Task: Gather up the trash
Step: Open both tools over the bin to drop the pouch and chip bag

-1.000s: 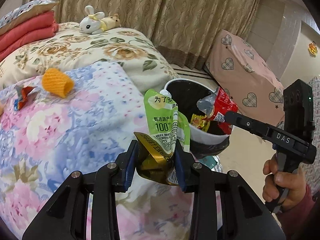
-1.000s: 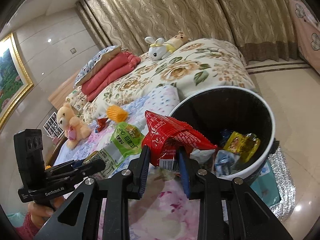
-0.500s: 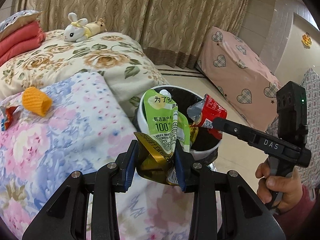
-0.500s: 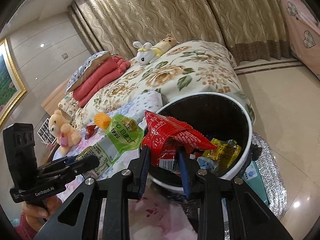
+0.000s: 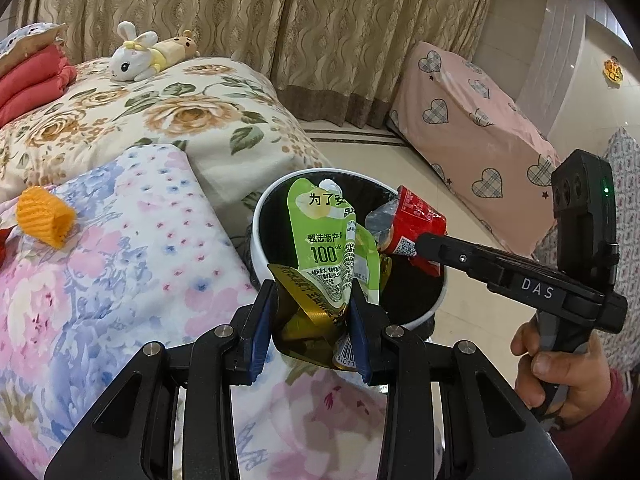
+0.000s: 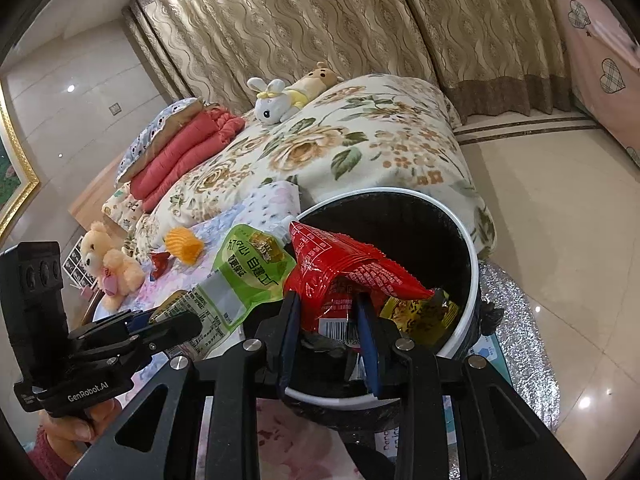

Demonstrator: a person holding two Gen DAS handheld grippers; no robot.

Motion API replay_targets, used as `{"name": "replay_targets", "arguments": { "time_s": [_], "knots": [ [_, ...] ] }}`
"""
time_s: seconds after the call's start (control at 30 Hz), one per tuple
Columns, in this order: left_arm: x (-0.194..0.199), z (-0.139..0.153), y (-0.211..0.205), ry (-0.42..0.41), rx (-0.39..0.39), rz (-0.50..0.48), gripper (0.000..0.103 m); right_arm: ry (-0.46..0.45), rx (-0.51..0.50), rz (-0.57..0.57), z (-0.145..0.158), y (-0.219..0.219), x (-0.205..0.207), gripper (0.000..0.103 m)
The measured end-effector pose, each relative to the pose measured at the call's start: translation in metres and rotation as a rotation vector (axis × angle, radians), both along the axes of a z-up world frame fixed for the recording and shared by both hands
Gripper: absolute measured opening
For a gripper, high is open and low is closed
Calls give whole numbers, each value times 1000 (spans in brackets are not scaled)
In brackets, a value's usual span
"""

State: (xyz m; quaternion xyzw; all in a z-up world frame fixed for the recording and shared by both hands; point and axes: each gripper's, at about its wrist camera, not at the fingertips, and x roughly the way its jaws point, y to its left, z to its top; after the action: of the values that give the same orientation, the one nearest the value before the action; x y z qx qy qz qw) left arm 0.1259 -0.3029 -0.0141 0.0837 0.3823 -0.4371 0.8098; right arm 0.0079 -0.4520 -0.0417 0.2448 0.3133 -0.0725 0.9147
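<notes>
both of your grippers have drifted over the bin (image 5: 260, 216) since the earlier frame. your left gripper (image 5: 314, 330) stays clamped on the green pouch (image 5: 324, 236) at frame centre; your right gripper (image 6: 328, 340) pinches the red wrapper (image 6: 340, 264) above the rim.

Two grippers (image 5: 314, 332) (image 6: 328, 340), one bin (image 5: 260, 216), one green pouch (image 5: 324, 240), one red wrapper (image 6: 340, 264), three plush toys (image 6: 276, 100) (image 6: 316, 78) (image 6: 108, 264), one orange foam sleeve (image 5: 44, 216).
</notes>
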Motion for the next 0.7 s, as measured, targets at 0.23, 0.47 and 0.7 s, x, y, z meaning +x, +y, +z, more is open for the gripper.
{"name": "replay_targets", "arguments": {
  "time_s": [0.23,0.47,0.7],
  "knots": [
    [9,-8,-9,30,9,2,32,24,3,-4,-5,-6,7,29],
    [13,-11,-11,50,10,8,32,41,3,-2,-7,-8,12,29],
    [16,-12,-17,64,26,1,33,59,12,-8,-10,-11,17,33]
  ]
}}
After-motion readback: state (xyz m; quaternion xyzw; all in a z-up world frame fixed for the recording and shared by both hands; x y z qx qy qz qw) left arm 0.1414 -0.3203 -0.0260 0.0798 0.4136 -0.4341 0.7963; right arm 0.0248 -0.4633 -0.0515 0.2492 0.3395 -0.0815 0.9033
